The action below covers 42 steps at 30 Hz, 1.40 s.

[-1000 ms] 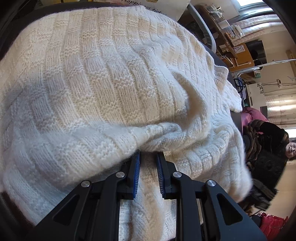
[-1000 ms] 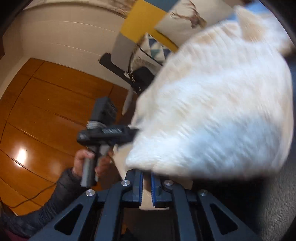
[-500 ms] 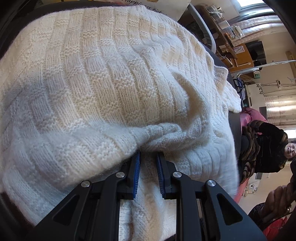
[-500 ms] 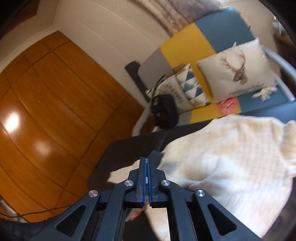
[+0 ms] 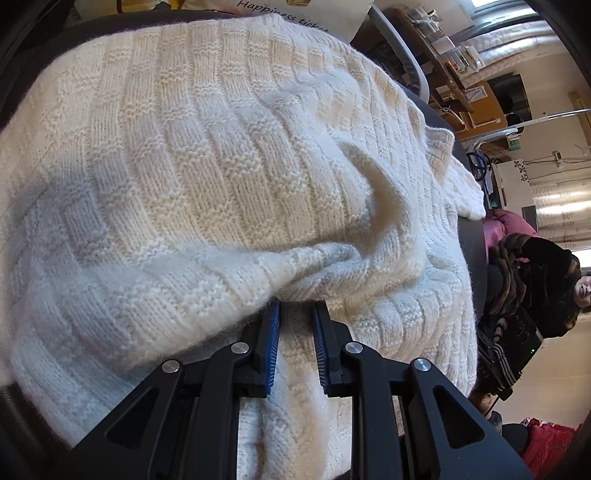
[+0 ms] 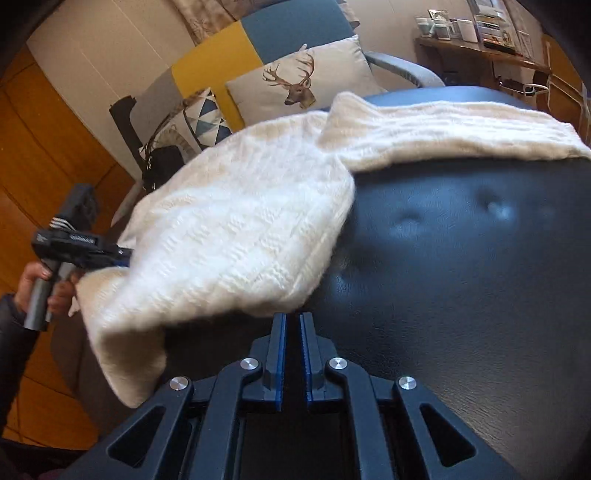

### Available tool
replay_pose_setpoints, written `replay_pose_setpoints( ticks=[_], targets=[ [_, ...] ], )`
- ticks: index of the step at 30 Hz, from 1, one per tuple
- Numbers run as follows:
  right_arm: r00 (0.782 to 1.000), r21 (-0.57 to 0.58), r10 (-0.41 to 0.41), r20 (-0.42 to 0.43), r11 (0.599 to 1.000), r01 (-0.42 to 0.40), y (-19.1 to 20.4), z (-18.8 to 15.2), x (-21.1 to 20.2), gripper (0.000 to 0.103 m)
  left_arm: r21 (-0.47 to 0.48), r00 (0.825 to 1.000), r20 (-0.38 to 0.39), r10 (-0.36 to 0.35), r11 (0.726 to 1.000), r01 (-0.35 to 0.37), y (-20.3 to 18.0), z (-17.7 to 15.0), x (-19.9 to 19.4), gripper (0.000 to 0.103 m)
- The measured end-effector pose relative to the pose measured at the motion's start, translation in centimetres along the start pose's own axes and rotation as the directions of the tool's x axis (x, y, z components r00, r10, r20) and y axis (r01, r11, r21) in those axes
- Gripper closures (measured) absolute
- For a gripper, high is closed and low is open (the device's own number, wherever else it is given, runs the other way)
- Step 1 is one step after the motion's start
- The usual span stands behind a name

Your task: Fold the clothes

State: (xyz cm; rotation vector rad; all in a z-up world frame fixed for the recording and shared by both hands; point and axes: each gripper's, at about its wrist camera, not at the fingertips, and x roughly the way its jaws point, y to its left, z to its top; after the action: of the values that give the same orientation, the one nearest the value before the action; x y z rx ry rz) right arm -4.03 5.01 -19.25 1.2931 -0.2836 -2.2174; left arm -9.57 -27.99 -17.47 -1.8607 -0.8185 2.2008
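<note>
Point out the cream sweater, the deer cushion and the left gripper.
cream sweater (image 6: 243, 236), right wrist view, on its folded body.
deer cushion (image 6: 332, 79), right wrist view, on plain fabric beside the deer print.
left gripper (image 5: 295, 314), left wrist view, midway between its fingertips.

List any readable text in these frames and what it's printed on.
"Happiness ticket": on the white cushion beyond the sweater, cut off by the frame edge; last letters partly hidden.
Lettering on the left gripper body, seen from the right wrist: too blurred to read.
Boxes on the far shelf: too small to read.
</note>
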Motion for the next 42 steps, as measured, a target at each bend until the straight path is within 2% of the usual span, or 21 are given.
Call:
replay_pose_setpoints(
  ticks=[2, 4, 7, 11, 13, 15, 18, 21, 23, 26, 30, 31, 32, 33, 35, 37, 39, 42],
  targets=[
    [0.999, 0.018, 0.044, 0.004, 0.999, -0.044, 0.0, 0.3, 1.4, 0.085, 0.047, 0.999, 0.018, 0.039, 0.998, -0.04, -0.9, -0.3, -0.4, 0.082],
    [0.996, 0.035, 0.094, 0.013, 0.995, -0.094, 0.6, 1.1, 2.2, 0.081, 0.144, 0.994, 0.067, 0.081, 0.985, -0.09, -2.4, -1.4, -1.3, 0.078],
    [0.989, 0.094, 0.149, 0.013, 0.984, -0.149, 0.9, 2.4, 3.5, 0.079, 0.303, 0.979, 0.161, 0.123, 0.938, -0.168, -5.1, -3.6, -2.9, 0.075],
    [0.98, 0.115, 0.2, 0.003, 0.973, -0.199, 1.7, 3.2, 4.3, 0.083, 0.482, 0.973, 0.228, 0.031, 0.865, -0.14, -8.7, -8.3, -5.0, 0.069],
    [0.976, 0.131, 0.22, 0.003, 0.967, -0.218, 1.8, 3.4, 4.3, 0.083, 0.548, 0.974, 0.224, -0.014, 0.829, -0.114, -10.4, -10.8, -5.1, 0.06],
    [0.976, 0.132, 0.217, 0.003, 0.968, -0.216, 2.0, 3.8, 4.1, 0.083, 0.599, 0.977, 0.213, -0.031, 0.794, -0.105, -12.0, -13.2, -4.6, 0.057],
    [0.978, 0.132, 0.208, -0.007, 0.97, -0.205, 2.1, 3.9, 3.8, 0.083, 0.661, 0.981, 0.194, -0.003, 0.739, -0.129, -14.0, -16.0, -2.7, 0.055],
    [0.979, 0.132, 0.204, -0.012, 0.971, -0.2, 2.1, 3.9, 3.8, 0.083, 0.687, 0.98, 0.195, 0.046, 0.707, -0.17, -15.1, -17.2, -0.3, 0.054],
    [0.979, 0.133, 0.205, -0.016, 0.971, -0.201, 2.1, 3.7, 3.7, 0.083, 0.687, 0.972, 0.212, 0.1, 0.692, -0.221, -15.4, -17.4, 1.5, 0.054],
    [0.978, 0.138, 0.208, -0.017, 0.969, -0.204, 2.1, 3.6, 3.6, 0.083, 0.657, 0.954, 0.245, 0.17, 0.695, -0.292, -15.5, -16.5, 3.6, 0.054],
    [0.976, 0.149, 0.217, -0.012, 0.966, -0.213, 1.8, 3.7, 3.4, 0.083, 0.63, 0.94, 0.271, 0.205, 0.701, -0.335, -15.4, -15.7, 4.9, 0.056],
    [0.976, 0.155, 0.219, -0.01, 0.964, -0.215, 1.8, 3.7, 3.4, 0.083, 0.626, 0.936, 0.28, 0.212, 0.699, -0.346, -15.3, -15.6, 5.0, 0.077],
    [0.975, 0.16, 0.223, -0.006, 0.962, -0.22, 1.7, 3.8, 3.3, 0.083, 0.625, 0.934, 0.292, 0.207, 0.698, -0.35, -15.2, -15.4, 4.8, 0.089],
    [0.973, 0.166, 0.23, -0.002, 0.96, -0.227, 1.5, 3.8, 3.2, 0.083, 0.621, 0.935, 0.297, 0.194, 0.705, -0.343, -15.1, -15.1, 4.5, 0.094],
    [0.968, 0.188, 0.249, 0.011, 0.951, -0.247, 0.9, 3.7, 2.7, 0.081, 0.596, 0.949, 0.286, 0.134, 0.751, -0.286, -14.6, -14.1, 3.0, 0.096],
    [0.962, 0.224, 0.269, 0.032, 0.937, -0.27, 0.0, 3.2, 1.8, 0.081, 0.557, 0.95, 0.305, 0.07, 0.796, -0.238, -14.1, -12.6, 0.4, 0.096],
    [0.962, 0.246, 0.269, 0.044, 0.931, -0.271, -1.2, 2.4, 1.0, 0.078, 0.502, 0.938, 0.347, 0.019, 0.841, -0.203, -13.4, -10.4, -2.7, 0.096],
    [0.965, 0.268, 0.259, 0.035, 0.928, -0.259, -2.3, 0.4, 0.4, 0.072, 0.442, 0.914, 0.406, -0.002, 0.876, -0.194, -12.6, -7.0, -6.0, 0.096]
  ],
)
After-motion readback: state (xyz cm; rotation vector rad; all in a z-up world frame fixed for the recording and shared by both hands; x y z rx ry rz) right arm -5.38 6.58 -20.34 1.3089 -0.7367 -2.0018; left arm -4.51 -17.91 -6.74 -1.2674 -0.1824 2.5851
